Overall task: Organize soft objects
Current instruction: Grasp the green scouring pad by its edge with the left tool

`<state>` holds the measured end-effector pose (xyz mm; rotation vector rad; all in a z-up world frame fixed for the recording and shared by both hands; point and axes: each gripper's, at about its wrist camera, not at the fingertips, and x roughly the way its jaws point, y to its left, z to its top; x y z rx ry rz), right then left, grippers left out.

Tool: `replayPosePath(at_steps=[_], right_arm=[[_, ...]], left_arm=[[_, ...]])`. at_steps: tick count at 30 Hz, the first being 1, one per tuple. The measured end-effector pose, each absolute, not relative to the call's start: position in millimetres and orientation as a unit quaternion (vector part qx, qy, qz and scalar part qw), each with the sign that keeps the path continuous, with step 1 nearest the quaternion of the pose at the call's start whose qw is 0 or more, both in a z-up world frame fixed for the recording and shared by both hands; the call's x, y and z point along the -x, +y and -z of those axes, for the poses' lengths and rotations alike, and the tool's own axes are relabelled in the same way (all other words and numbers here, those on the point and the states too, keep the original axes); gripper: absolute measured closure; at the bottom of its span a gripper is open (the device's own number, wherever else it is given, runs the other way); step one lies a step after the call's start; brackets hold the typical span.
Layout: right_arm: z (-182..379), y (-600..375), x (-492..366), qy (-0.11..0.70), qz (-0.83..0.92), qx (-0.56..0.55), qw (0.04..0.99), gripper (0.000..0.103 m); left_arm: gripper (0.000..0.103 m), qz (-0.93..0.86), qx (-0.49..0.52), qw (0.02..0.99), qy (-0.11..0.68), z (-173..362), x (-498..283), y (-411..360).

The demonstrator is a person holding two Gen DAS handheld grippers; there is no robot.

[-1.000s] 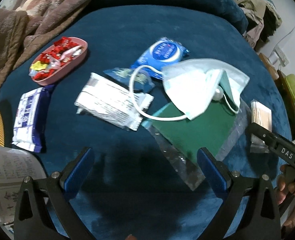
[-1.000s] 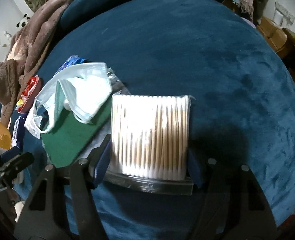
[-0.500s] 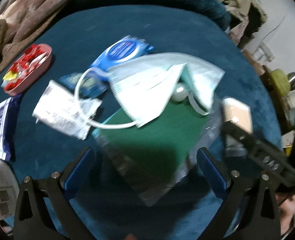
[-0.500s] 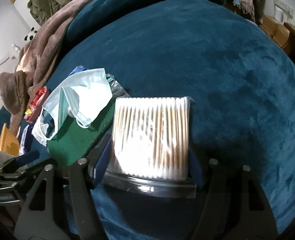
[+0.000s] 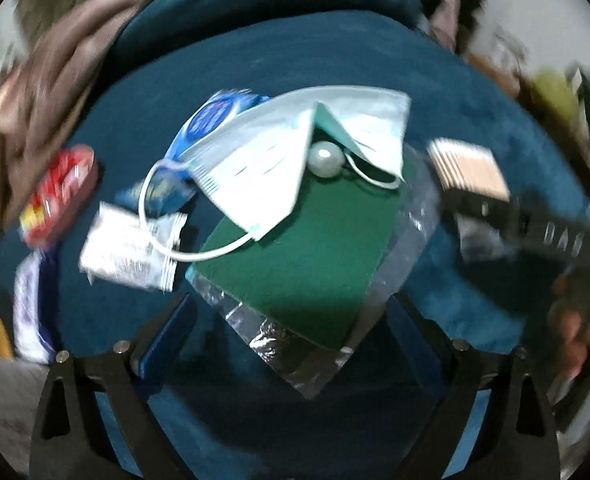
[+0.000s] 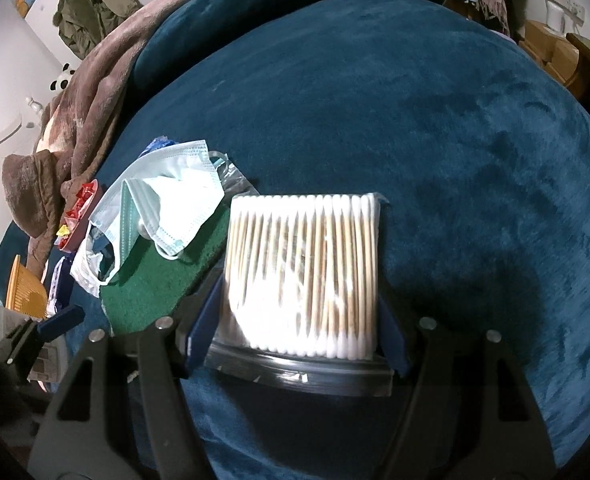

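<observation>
My right gripper is shut on a clear bag of cotton swabs and holds it above the blue velvet cushion; the bag also shows in the left wrist view. My left gripper is open, its jaws on either side of the near corner of a green scouring pad in clear wrap. A pale blue face mask and a white bead lie on the pad. The pad and mask show in the right wrist view too.
A white packet, blue packets, a pink tray of red sweets and a purple-white pack lie left of the pad. A brown blanket is heaped at the back left. An orange basket stands at the left edge.
My left gripper has moved forward and right, so the green pad's corner now sits between its jaws. My right gripper has lifted the swab bag slightly.
</observation>
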<state>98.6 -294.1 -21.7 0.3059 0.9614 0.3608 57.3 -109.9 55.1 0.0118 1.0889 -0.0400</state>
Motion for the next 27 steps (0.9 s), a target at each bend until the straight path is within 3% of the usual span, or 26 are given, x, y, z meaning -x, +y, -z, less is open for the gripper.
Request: replayPosePath(at_steps=[4,11,15,17,19,27], right_arm=[[21.6,-294.7,-98.3,0.458,-0.172,-0.146,0.860,0.032],[22.0,-294.4,-97.6,0.457,-0.174,-0.151,0.859,0.032],[21.7,-293.0,-97.9,0.457,-0.174,-0.151,0.859,0.032],[21.6,-293.4,-97.6,0.457,-0.174,-0.152,0.859,0.032],[21.7,-293.9,-97.9,0.457,-0.174,-0.154,0.859,0.032],[21.9,-294.4,-98.1,0.457,-0.174,-0.154,0.859,0.032]], left_arm=[[0.007,0.027,-0.095,0.851,0.516,-49.0,-61.1,-136.6],[0.008,0.025,-0.093,0.852,0.515,-41.7,-78.8,-139.5],[0.019,0.049,-0.062,0.849,0.523,-36.0,-85.4,-126.3],[0.037,0.065,-0.045,0.848,0.525,-37.5,-87.4,-121.0],[0.044,0.079,-0.032,0.850,0.520,-43.6,-87.7,-118.2],[0.045,0.057,-0.034,0.885,0.460,-75.0,-77.7,-122.7]])
